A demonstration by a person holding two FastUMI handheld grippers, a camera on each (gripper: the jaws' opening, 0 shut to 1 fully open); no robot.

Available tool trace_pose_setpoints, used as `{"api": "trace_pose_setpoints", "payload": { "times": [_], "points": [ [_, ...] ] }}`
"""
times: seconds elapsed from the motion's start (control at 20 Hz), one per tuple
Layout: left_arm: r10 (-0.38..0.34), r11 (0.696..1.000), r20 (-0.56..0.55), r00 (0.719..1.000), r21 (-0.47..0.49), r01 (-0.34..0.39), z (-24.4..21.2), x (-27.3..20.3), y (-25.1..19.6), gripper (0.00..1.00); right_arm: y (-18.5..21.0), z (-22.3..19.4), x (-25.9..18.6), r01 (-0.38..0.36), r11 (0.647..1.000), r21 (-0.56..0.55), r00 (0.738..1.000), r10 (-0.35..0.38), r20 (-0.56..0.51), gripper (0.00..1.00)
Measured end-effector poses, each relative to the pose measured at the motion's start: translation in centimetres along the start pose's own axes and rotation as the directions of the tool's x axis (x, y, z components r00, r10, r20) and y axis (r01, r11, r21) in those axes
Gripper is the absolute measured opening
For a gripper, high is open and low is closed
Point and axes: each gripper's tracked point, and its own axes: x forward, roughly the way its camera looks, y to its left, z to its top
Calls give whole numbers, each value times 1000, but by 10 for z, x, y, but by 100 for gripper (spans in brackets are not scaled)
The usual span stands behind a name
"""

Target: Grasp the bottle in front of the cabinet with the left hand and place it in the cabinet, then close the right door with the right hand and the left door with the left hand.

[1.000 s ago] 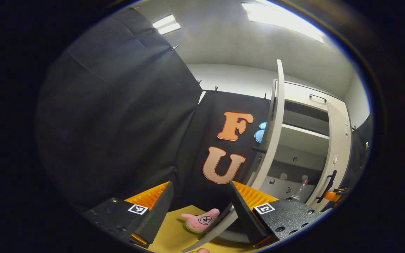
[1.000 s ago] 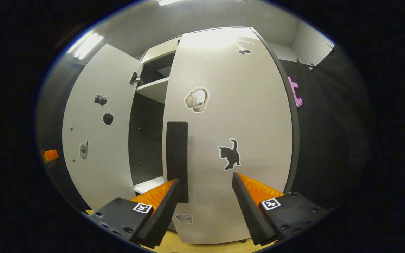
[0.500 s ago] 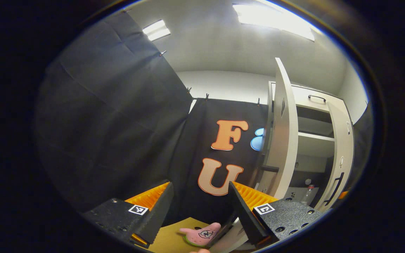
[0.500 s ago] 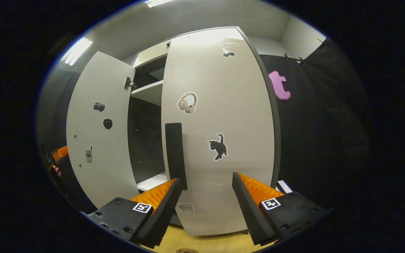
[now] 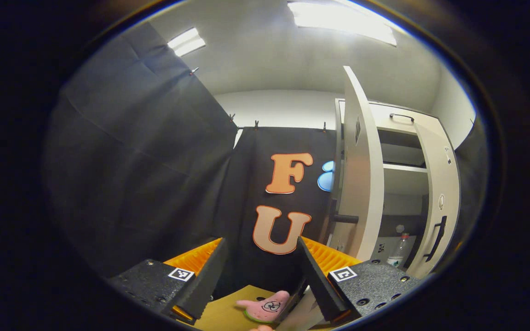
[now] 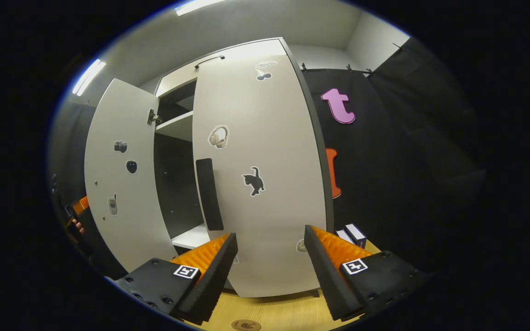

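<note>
Down on the cabinet's bottom shelf stands the bottle (image 5: 399, 250), upright, clear plastic, seen through the gap between the two doors in the left gripper view. So the first job looks done: the bottle is inside, and nothing is touching it.

Now the doors. The right door (image 6: 258, 174) sits nearly flush against the cabinet (image 6: 180, 82) in the right gripper view, its dark handle (image 6: 210, 194) facing us; whether it has fully latched is hard to judge from this angle, but it looks close to home. The left door (image 6: 118, 179) is swung wide open, showing its inner face with small stickers, and a dark slot of shelving is open between the two.

The right gripper (image 6: 269, 266) hangs in front of the right door with its fingers spread, gripping nothing and clear of the panel. The left gripper (image 5: 260, 271) is also spread and empty, sitting outside the left door (image 5: 357, 184), which it sees almost edge-on. A pink starfish toy (image 5: 265, 305) lies on the wooden table (image 5: 223, 312) between its fingers, further off.

What's left, by my reading: perhaps a last nudge on the right door, then the whole swing of the left door with the left gripper, which is well placed behind it.
</note>
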Motion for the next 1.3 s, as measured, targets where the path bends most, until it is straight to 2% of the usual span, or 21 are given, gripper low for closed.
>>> {"api": "trace_pose_setpoints", "payload": {
  "times": [0.05, 0.2, 0.25, 0.3, 0.35, 0.4, 0.45, 0.55, 0.7, 0.9, 0.95, 1.0, 1.2, 1.3],
  "points": [
    [-17, 1000, -4, 1000, 10, 17, 0, -2, -5, 92, -1, -1, -3, 6, 1000, 5, 1000, -6, 2, 97],
    [-80, 997, -14, 997, -8, 80, 0, -12, -22, 92, -5, -1, -9, 28, 1000, -1, 1000, -28, 10, 97],
    [-105, 994, -16, 994, -20, 104, -2, -13, -28, 96, -5, -1, -11, 33, 999, -6, 999, -33, 12, 97],
    [-131, 991, -20, 991, -33, 130, -3, -15, -35, 87, -5, -1, -12, 37, 999, -10, 999, -37, 11, 97],
    [-155, 987, -27, 988, -45, 153, -4, -17, -43, 87, -4, -1, -14, 38, 999, -14, 999, -37, 8, 97],
    [-177, 983, -31, 984, -55, 175, -5, -18, -53, 92, -2, -2, -15, 38, 999, -19, 999, -38, 6, 97],
    [-200, 978, -37, 979, -61, 197, -6, -19, -61, 87, -2, -2, -17, 41, 999, -26, 999, -41, 4, 97],
    [-245, 968, -39, 969, -66, 243, -9, -19, -78, 96, -4, -1, -21, 55, 998, -43, 998, -55, 8, 97],
    [-308, 947, -45, 950, -109, 302, -15, -21, -104, 87, -8, 0, -25, 80, 995, -51, 997, -80, 11, 97],
    [-404, 905, -57, 913, -170, 390, -24, -22, -142, 87, -13, 0, -31, 108, 993, -51, 994, -107, 15, 97],
    [-429, 893, -55, 902, -175, 414, -25, -24, -151, 96, -15, 0, -33, 118, 992, -54, 993, -118, 14, 97],
    [-446, 885, -52, 893, -171, 432, -26, -24, -160, 93, -18, 0, -36, 128, 990, -56, 992, -128, 13, 97],
    [-463, 881, -30, 886, -119, 457, -26, -20, -174, 94, -27, -2, -42, 166, 984, -64, 986, -165, 14, 97],
    [-481, 871, -42, 876, -138, 471, -36, -20, -184, 94, -30, -3, -45, 179, 982, -64, 984, -179, 12, 97]
  ]
}}
